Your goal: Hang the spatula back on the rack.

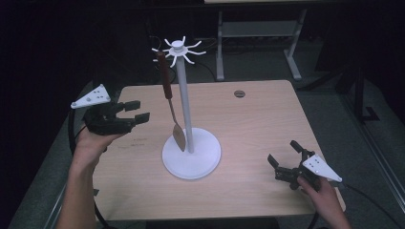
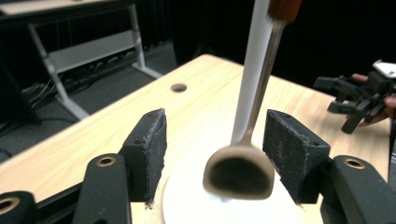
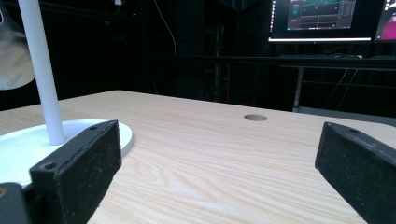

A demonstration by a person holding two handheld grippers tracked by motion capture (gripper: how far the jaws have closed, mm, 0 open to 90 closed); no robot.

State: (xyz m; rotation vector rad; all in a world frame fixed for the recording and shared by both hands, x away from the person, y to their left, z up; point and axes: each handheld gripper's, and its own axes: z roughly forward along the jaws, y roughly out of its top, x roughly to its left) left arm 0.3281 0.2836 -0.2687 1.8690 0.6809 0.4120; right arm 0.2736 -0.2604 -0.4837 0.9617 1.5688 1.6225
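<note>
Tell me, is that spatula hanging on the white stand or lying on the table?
Hanging. The spatula dangles from a hook at the top of the white stand, handle up, its blade just above the stand's round base.

High view overhead — both gripper views low, sharing the stand (image 1: 191, 152)

A light wooden counter (image 1: 248, 124) has a small round hole (image 1: 239, 93) near its far edge. Beyond it, on the dark grey floor (image 1: 267, 71), stands the white metal frame of another table (image 1: 258, 33), with black cables (image 1: 205, 67) lying beside its legs. In the right gripper view, two lit monitors (image 3: 317, 18) sit on a dark desk (image 3: 336, 63) in the dim background.
</note>
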